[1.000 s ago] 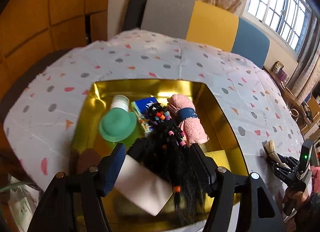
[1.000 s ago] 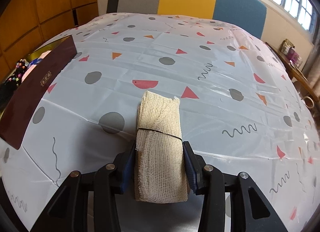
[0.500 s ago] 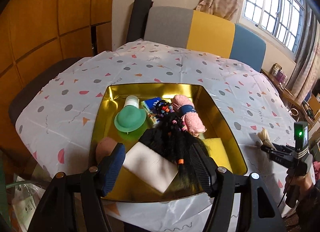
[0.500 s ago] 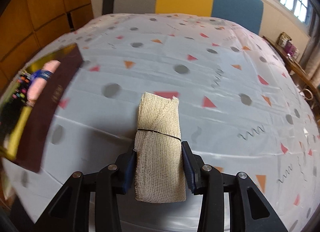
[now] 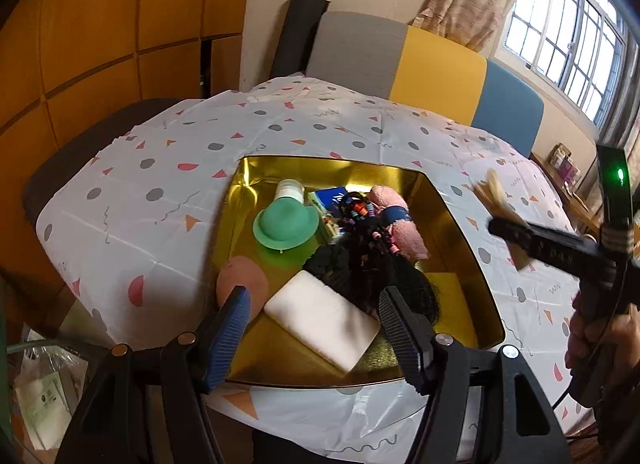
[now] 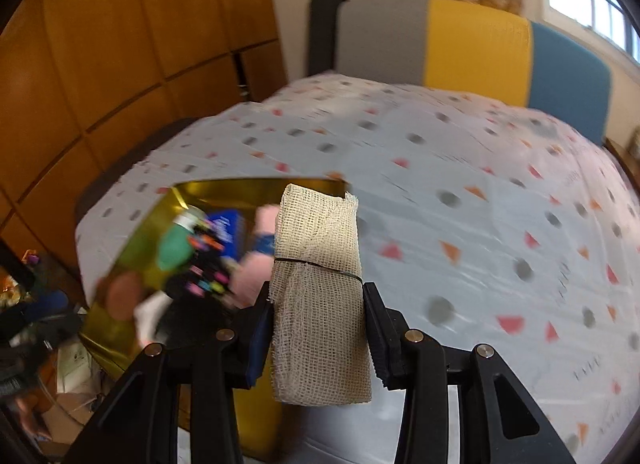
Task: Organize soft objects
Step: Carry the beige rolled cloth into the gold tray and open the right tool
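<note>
Right wrist: right tool (image 6: 318,328) clamps gauze roll (image 6: 318,296), long axis pointing forward along fingers.

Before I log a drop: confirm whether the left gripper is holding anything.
No: the left gripper stands wide open and empty above the gold tray.

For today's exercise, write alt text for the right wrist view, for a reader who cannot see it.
The right claw grips a rolled beige gauze cloth bound by a thin band, held above a table with a patterned white tablecloth. To the left, blurred, a gold tray holds a green hat, a pink towel and other items.
</note>
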`<act>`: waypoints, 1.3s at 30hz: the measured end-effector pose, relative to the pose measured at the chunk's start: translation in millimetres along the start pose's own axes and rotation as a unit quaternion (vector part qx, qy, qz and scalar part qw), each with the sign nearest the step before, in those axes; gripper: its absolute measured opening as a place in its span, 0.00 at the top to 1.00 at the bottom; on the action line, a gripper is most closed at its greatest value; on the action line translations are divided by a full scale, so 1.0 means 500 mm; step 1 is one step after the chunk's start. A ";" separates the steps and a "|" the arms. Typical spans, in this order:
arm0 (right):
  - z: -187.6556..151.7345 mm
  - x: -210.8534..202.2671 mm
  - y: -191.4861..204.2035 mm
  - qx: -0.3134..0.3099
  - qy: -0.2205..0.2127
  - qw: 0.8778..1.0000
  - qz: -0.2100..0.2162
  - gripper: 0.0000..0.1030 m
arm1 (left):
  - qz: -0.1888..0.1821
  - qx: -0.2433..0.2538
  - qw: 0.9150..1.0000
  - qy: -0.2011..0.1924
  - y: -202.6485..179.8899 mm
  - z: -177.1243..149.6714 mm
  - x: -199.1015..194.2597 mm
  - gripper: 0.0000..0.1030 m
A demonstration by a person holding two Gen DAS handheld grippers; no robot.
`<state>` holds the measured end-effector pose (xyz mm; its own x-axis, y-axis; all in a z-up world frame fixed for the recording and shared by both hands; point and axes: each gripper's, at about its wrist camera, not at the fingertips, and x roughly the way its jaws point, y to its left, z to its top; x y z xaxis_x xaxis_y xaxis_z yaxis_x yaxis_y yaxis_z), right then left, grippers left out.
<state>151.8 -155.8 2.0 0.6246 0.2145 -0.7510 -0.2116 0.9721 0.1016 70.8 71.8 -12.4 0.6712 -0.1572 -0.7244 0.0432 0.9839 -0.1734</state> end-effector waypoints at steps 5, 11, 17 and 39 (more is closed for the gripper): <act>0.034 0.048 0.084 -0.023 0.007 1.000 0.002 0.59 | 0.007 -0.009 1.000 -0.001 0.020 -0.001 -0.003 0.34; 0.036 0.133 0.110 -0.033 0.047 0.998 -0.019 0.58 | 0.016 -0.013 1.000 -0.003 0.030 -0.001 -0.007 0.33; -0.002 0.189 0.103 -0.044 0.082 0.995 -0.028 0.55 | 0.022 -0.012 1.000 0.001 0.030 -0.004 -0.001 0.33; -0.072 -0.029 0.108 0.013 -0.065 0.995 -0.077 0.00 | 0.072 -0.003 0.997 -0.040 -0.011 -0.029 -0.046 0.33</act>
<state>104.4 -109.6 -5.0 0.7404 0.0715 -0.6684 -0.0874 0.9961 0.0097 44.6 68.6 -4.6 0.7265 -0.0069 -0.6871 -0.0619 0.9952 -0.0754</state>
